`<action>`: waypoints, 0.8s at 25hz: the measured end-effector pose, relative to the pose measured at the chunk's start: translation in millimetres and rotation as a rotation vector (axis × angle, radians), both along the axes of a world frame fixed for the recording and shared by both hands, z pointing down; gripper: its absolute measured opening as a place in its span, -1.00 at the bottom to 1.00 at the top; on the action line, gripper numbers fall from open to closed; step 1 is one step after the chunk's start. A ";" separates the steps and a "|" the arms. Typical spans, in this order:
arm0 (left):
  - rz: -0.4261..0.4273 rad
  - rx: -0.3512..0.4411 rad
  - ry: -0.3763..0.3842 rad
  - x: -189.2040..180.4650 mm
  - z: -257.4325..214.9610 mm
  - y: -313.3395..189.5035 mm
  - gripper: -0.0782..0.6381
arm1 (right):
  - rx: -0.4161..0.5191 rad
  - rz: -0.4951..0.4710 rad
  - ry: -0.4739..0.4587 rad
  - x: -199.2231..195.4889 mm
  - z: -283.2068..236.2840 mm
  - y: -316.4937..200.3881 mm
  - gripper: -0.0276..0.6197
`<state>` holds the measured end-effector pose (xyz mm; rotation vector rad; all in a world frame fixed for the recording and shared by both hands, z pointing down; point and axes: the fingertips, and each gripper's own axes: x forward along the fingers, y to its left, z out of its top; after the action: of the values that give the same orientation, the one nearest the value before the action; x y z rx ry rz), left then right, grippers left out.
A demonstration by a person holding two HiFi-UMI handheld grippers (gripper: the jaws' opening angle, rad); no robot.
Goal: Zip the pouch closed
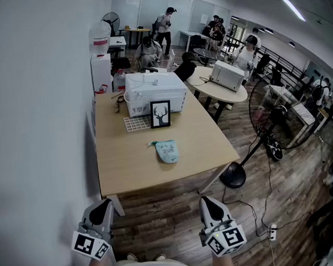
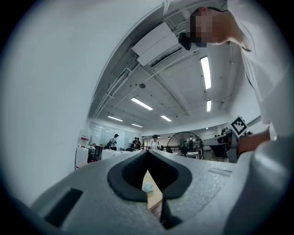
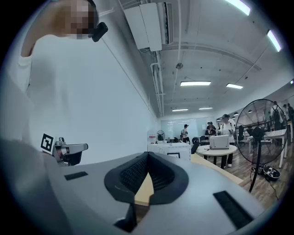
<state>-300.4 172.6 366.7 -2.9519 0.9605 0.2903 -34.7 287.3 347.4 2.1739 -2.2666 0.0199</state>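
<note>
A light blue pouch (image 1: pixel 166 151) lies flat on the wooden table (image 1: pixel 129 166), near the middle of its front half. In the left gripper view a small piece of the pouch (image 2: pixel 147 187) shows below the closed jaw tips. My left gripper (image 1: pixel 102 204) and right gripper (image 1: pixel 208 201) are held low by the person's body, short of the table's front edge and well apart from the pouch. Both are shut with nothing in them; the left gripper (image 2: pixel 147 154) and the right gripper (image 3: pixel 148 156) each show pads meeting at the tip.
Behind the pouch stand a framed deer picture (image 1: pixel 160 114), a small grid tray (image 1: pixel 137 123) and a white box-shaped appliance (image 1: pixel 155 91). A pedestal fan (image 1: pixel 268 122) with its base (image 1: pixel 233 176) stands right of the table. A power strip (image 1: pixel 270 231) lies on the floor. People move about at the back.
</note>
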 end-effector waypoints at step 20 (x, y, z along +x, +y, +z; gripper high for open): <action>0.035 -0.012 0.006 19.8 2.8 -6.3 -0.74 | 0.002 0.009 -0.022 16.5 -0.3 -5.1 -0.74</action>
<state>-280.6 166.3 369.6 -2.9829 0.9151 0.2960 -18.3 282.2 347.0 2.1956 -2.2698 0.0413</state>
